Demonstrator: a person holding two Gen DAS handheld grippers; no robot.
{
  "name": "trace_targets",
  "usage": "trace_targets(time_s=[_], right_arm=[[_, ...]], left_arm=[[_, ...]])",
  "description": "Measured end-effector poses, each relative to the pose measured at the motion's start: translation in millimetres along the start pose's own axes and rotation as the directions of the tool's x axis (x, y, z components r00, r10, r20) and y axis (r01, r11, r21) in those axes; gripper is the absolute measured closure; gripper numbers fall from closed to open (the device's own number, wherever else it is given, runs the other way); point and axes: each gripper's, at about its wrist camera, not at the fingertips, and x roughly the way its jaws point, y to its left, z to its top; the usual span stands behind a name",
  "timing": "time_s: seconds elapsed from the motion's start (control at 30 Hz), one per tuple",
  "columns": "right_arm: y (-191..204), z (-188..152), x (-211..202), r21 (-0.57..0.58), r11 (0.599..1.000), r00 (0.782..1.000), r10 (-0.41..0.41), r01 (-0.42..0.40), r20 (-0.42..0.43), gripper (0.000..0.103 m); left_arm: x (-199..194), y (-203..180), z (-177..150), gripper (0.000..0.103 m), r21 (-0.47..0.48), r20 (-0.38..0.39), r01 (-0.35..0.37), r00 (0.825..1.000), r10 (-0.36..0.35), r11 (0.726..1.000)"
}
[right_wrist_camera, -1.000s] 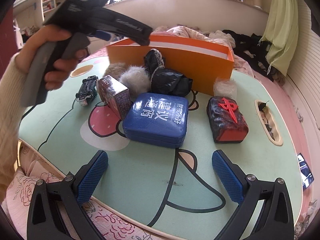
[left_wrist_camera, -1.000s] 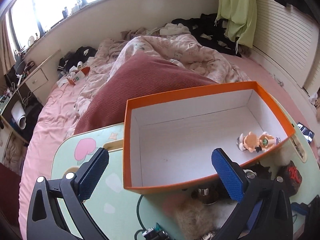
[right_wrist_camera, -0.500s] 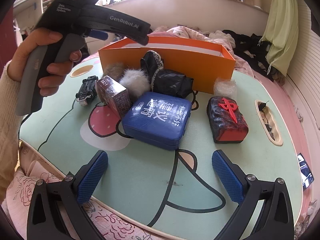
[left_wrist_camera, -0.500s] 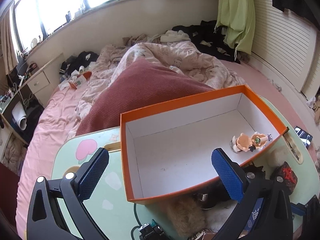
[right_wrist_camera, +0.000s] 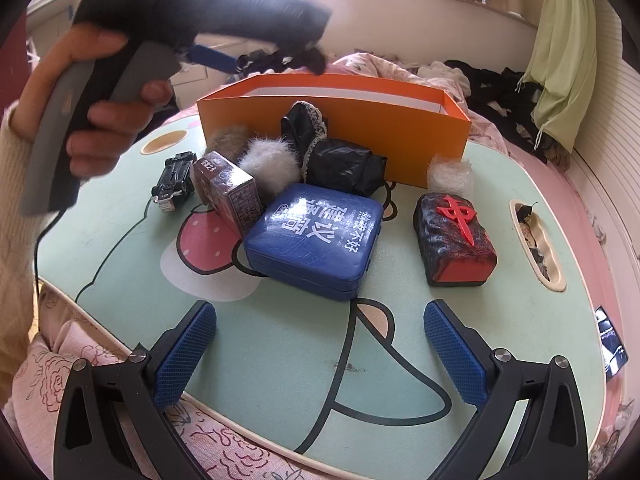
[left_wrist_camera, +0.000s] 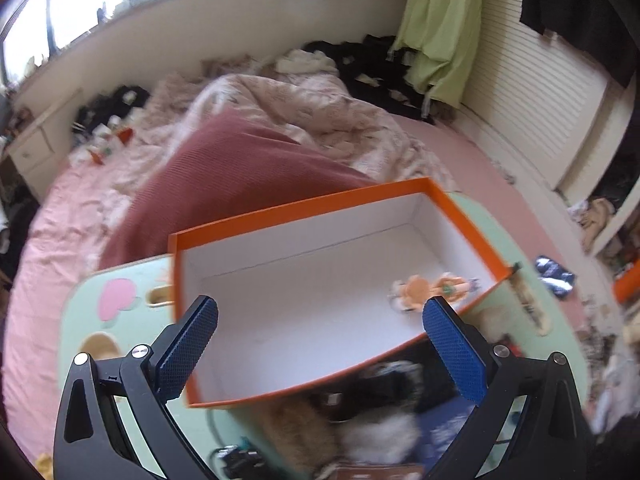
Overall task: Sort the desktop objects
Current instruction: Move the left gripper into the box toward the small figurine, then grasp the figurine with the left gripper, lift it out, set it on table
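One item only is seen inside the orange box (left_wrist_camera: pixel 320 300): a small figurine (left_wrist_camera: pixel 432 292) lying near its right end on the white floor. The rest of the box is bare, so the sorting is judged to be barely begun.

Going from left to right over the table (right_wrist_camera: pixel 500 320) in the right wrist view, the objects left outside are these: a black toy car (right_wrist_camera: pixel 174 182) at the far left, a dark purple carton (right_wrist_camera: pixel 230 192) just beside it, a brownish pompom (right_wrist_camera: pixel 226 138) and a white pompom (right_wrist_camera: pixel 270 162) behind the carton, a black lace-trimmed bundle (right_wrist_camera: pixel 336 152) against the front wall of the box, a blue case (right_wrist_camera: pixel 316 238) with white characters in the middle, a small pale fluffy piece (right_wrist_camera: pixel 450 174) to the right of the box's front corner, and a black-and-red mahjong-tile block (right_wrist_camera: pixel 454 240) at the right.

The left gripper (left_wrist_camera: pixel 320 344) is held above the near side of the box with its jaws spread and nothing between them; its picture is blurred. The right gripper (right_wrist_camera: pixel 320 352) is poised low over the near edge of the table, its jaws spread wide and nothing pinched, the blue case lying ahead of it.

Eight objects are thus judged to remain for the box.
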Motion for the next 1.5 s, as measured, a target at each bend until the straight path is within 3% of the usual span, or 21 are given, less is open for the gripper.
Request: trace_targets(time_s=[0.07,0.13,0.23,0.37,0.43,0.53,0.6,0.7,0.8,0.97,1.07,1.1,1.13,1.2,1.33,1.5], right_arm=[[0.0,0.0,0.0,0.0,1.0,1.0,0.0,0.0,0.0,0.0],[-0.2,-0.1,0.0,0.0,1.0,1.0,0.0,0.0,0.0,0.0],[-0.4,-0.2,0.1,0.0,1.0,1.0,0.0,0.0,0.0,0.0],[-1.0,0.2,0.0,0.001,1.0,1.0,0.001,-0.001,0.001,0.0],[-1.3,1.0,-0.9,0.001,1.0,1.0,0.0,0.0,0.002,0.0],[-1.5,1.6,-1.5,0.002,1.0,1.0,0.001,-0.001,0.003,0.0],[-1.5,2.5,-2.0,0.003,1.0,1.0,0.0,0.0,0.004,0.0],[-2.9,2.9,-2.7,0.007,1.0,1.0,0.004,-0.004,0.003,0.0],[-2.4,4.2,-3.5,0.007,1.0,1.0,0.002,-0.002,0.004,0.0],[-2.4,4.6,-3.3,0.006,1.0,1.0,0.001,-0.001,0.004,0.0],[-2.3,4.6,-3.4,0.007,1.0,1.0,0.001,-0.001,0.005,0.0],[-2.3,4.3,-3.4,0.006,1.0,1.0,0.001,-0.001,0.005,0.0],[-2.3,4.2,-3.4,0.006,1.0,1.0,0.001,-0.001,0.005,0.0],[-2.0,4.1,-3.4,0.006,1.0,1.0,0.001,-0.001,0.005,0.0],[-2.1,3.9,-3.4,0.006,1.0,1.0,0.0,0.0,0.005,0.0],[-1.6,3.3,-3.6,0.007,1.0,1.0,0.001,-0.001,0.005,0.0]], left_arm=[[8.8,-7.0,9.1,0.013,-0.024,-0.053,0.095,0.994,-0.096,0.995],[26.1,-19.0,17.5,0.024,-0.048,-0.147,0.194,0.969,-0.199,0.98],[55.7,-41.8,23.7,0.025,-0.087,-0.256,0.282,0.921,-0.294,0.956],[90.3,-53.6,33.1,0.026,-0.184,-0.33,0.315,0.872,-0.361,0.931],[100.0,-57.2,38.6,0.029,-0.185,-0.346,0.278,0.879,-0.327,0.943],[114.9,-55.8,40.3,0.032,-0.206,-0.382,0.254,0.868,-0.317,0.945],[121.4,-57.2,35.4,0.045,-0.184,-0.415,0.229,0.863,-0.287,0.956],[114.3,-57.9,32.2,0.049,-0.083,-0.411,0.214,0.882,-0.229,0.973],[107.7,-55.7,31.5,0.05,-0.052,-0.393,0.188,0.899,-0.194,0.981],[102.5,-36.6,28.2,0.053,-0.098,-0.379,0.206,0.897,-0.228,0.974],[97.1,-23.8,25.5,0.053,-0.126,-0.344,0.204,0.909,-0.236,0.971],[91.7,-18.6,26.4,0.07,-0.144,-0.324,0.215,0.912,-0.252,0.966],[80.7,-12.2,28.6,0.076,-0.163,-0.299,0.239,0.913,-0.279,0.957],[62.3,-6.5,33.2,0.076,-0.169,-0.257,0.272,0.916,-0.309,0.947],[23.2,-2.7,38.4,0.076,-0.114,-0.161,0.278,0.942,-0.294,0.954],[-23.7,5.3,33.2,0.076,-0.109,-0.057,0.332,0.939,-0.34,0.937]])
